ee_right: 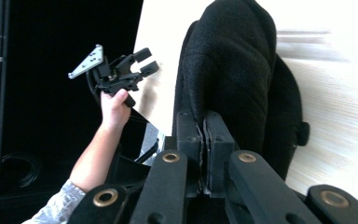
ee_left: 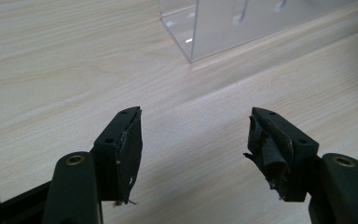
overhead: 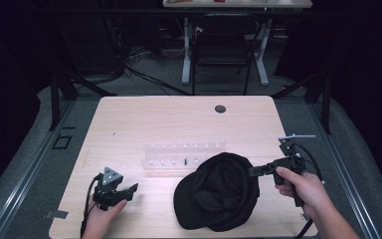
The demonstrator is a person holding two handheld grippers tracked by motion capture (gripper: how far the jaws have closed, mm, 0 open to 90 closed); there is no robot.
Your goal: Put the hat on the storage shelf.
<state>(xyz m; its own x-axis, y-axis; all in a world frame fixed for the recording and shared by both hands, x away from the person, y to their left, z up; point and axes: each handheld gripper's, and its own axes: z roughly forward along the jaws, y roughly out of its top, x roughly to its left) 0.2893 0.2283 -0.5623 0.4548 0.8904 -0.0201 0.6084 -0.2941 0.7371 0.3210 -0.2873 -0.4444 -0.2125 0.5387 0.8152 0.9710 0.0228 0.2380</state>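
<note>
A black cap (overhead: 216,191) lies on the front middle of the wooden table (overhead: 154,114). My right gripper (overhead: 252,171) reaches in from the right, shut on the cap's right edge. In the right gripper view the jaws (ee_right: 204,117) stand pressed together with the cap's fabric (ee_right: 233,60) pinched between them and rising in front. My left gripper (overhead: 129,191) is held at the front left, apart from the cap. It is open, with bare table between its worn pads (ee_left: 131,140). The right gripper view also shows the left gripper (ee_right: 144,60) in the person's hand.
A clear acrylic rack (overhead: 179,157) with slots lies just behind the cap, and its corner (ee_left: 223,23) shows ahead of the left gripper. A dark grommet hole (overhead: 220,108) sits near the table's far edge. A black chair (overhead: 221,50) stands beyond the table.
</note>
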